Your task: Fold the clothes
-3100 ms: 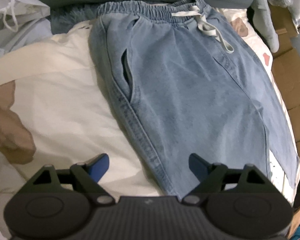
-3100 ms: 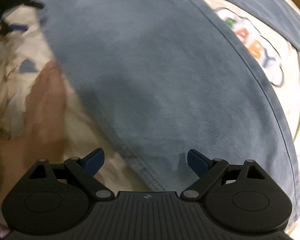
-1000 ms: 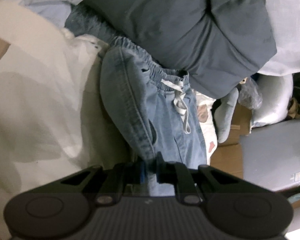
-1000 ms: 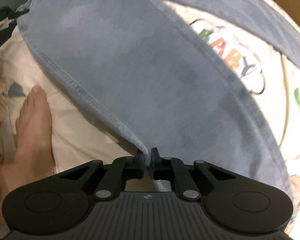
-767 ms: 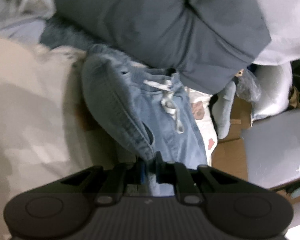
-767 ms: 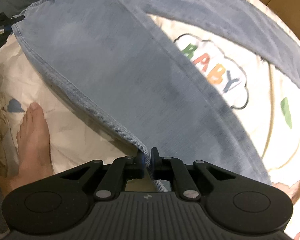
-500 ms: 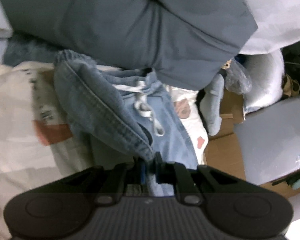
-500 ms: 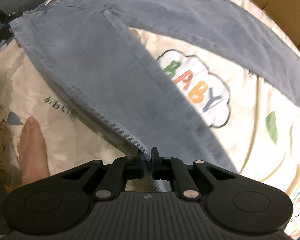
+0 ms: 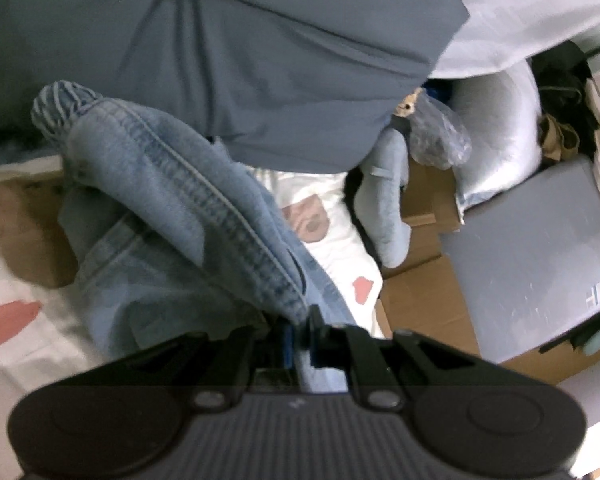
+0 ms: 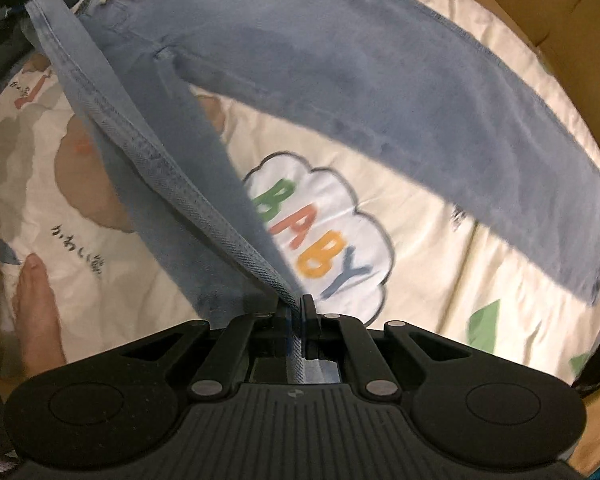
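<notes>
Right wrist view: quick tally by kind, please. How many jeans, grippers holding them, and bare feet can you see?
Jeans: 1
Grippers shut on the jeans: 1, the right gripper
Bare feet: 1, lying on the printed blanket
Total: 3

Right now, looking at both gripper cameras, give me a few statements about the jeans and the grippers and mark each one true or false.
1. The right gripper is shut on a seam edge of the jeans. True.
2. The left gripper is open and empty. False: it is shut on denim near the waistband.
3. One leg of the jeans lies flat on the blanket. True.
4. The blanket is plain white. False: it carries a cloud printed with BABY.
5. A bare foot rests on the blanket beside the lifted leg. True.
</notes>
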Tool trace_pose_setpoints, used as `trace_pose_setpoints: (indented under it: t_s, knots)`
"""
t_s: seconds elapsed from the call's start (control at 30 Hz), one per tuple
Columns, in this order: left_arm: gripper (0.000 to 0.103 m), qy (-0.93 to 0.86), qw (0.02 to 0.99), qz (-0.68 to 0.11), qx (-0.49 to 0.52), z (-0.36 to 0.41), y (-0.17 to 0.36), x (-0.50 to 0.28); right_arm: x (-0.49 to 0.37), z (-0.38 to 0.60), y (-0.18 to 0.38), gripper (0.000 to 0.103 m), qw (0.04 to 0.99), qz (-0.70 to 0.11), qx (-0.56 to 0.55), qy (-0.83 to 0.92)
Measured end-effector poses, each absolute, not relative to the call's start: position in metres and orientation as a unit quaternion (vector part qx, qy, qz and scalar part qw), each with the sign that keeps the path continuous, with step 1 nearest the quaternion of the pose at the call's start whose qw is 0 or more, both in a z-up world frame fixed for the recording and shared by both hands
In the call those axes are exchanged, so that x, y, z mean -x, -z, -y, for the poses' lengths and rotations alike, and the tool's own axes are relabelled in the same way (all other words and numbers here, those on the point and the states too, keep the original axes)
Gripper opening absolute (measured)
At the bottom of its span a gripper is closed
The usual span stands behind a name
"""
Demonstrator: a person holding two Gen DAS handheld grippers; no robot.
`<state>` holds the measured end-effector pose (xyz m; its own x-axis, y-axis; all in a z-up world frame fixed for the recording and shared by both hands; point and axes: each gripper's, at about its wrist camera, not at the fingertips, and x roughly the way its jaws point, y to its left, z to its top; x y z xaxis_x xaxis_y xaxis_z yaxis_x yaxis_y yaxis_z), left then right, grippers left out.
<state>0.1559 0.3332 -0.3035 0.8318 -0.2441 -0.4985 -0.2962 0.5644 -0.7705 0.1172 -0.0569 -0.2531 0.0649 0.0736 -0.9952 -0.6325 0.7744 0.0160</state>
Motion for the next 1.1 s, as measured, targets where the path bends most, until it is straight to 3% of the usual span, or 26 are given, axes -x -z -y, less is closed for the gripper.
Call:
trace_pose_setpoints:
  t_s: [0.23, 0.63, 1.1]
  knots:
    - [0.007, -0.014, 0.845, -0.295, 0.446, -0.326, 0.297, -0.187, -0.169, 0.059, 0.241, 0.001, 0.691, -0.627, 0.239, -0.267]
    - [0.007, -0.02, 0.858, -0.326, 0.396, -0.307, 0.29, -0.249, -0.23, 0.092, 0.247, 0.001, 0.766, -0.572, 0.159, -0.248]
    - [0.007, -0.016, 0.868, -0.348, 0.354, -0.292, 0.294, -0.321, -0.309, 0.098, 0.258, 0.001, 0.79, -0.544, 0.143, -0.244]
